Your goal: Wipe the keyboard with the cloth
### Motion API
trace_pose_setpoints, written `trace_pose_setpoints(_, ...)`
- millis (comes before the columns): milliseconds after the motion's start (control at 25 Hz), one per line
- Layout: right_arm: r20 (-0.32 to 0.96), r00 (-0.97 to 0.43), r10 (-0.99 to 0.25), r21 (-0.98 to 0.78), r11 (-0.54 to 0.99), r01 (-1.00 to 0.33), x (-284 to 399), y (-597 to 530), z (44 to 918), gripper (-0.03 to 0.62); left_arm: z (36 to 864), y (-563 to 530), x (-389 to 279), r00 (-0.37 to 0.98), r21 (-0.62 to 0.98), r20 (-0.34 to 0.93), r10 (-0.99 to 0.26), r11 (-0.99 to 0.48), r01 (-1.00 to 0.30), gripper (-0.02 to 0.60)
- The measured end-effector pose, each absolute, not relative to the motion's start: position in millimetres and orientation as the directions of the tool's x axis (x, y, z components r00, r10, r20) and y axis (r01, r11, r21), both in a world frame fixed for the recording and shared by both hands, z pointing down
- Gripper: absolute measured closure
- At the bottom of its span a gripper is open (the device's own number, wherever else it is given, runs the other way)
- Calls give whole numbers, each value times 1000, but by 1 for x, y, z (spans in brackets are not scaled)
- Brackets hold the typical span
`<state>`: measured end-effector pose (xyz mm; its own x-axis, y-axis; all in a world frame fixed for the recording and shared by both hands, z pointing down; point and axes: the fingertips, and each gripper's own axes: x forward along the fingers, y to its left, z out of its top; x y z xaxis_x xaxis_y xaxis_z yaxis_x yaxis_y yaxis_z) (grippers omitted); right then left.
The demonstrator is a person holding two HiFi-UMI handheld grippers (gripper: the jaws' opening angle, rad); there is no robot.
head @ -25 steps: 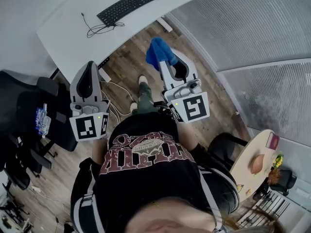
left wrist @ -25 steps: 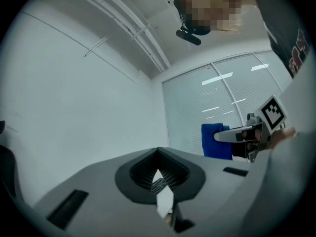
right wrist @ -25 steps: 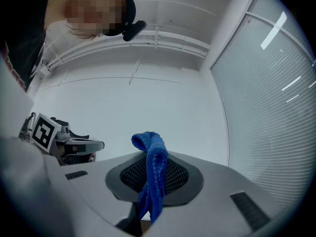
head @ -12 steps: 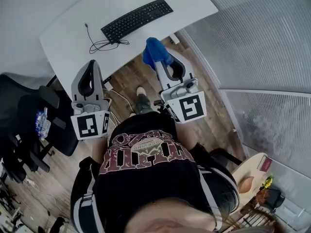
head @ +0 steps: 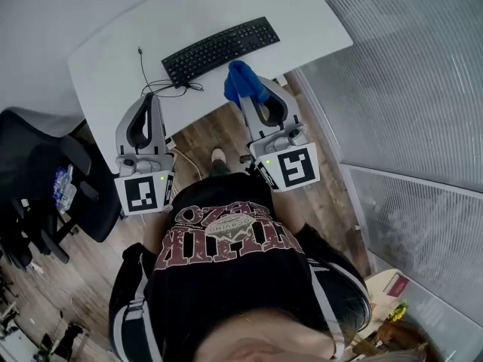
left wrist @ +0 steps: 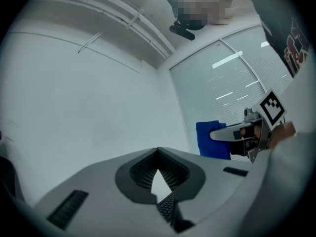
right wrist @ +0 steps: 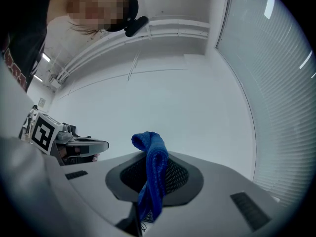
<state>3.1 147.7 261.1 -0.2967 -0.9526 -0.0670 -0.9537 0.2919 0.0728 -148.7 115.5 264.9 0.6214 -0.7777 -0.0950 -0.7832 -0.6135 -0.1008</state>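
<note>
Right gripper [right wrist: 148,209], jaws closed on a blue cloth [right wrist: 154,169] that stands folded above them. Left of the cloth: the left gripper [right wrist: 81,146] with its marker cube [right wrist: 43,131]. Behind the cloth: a white wall [right wrist: 173,102]. Right of the cloth: blinds [right wrist: 281,83].

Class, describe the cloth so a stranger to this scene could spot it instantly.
Find the white desk bearing a black keyboard. By its near edge the right gripper pinches the cloth, the only bright blue thing there.
</note>
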Motion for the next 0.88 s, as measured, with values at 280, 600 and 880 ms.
trace_pose_setpoints(280, -62, -351, -934, 68, 347, -935, 7, 117, 270, 530, 279, 97, -145, 576, -112, -61, -815, -568, -815, 554)
trace_pose_setpoints(600, -38, -395, -918, 72, 392, -917, -11, 80, 276, 530, 286, 63, -162, 539, -110, -54, -840, -532, -840, 554)
trace_pose_setpoints(880, -12, -397, -918, 71, 395, -916, -25, 37, 285, 530, 304, 13, -173, 526, -105, -32, -850, -521, -847, 554)
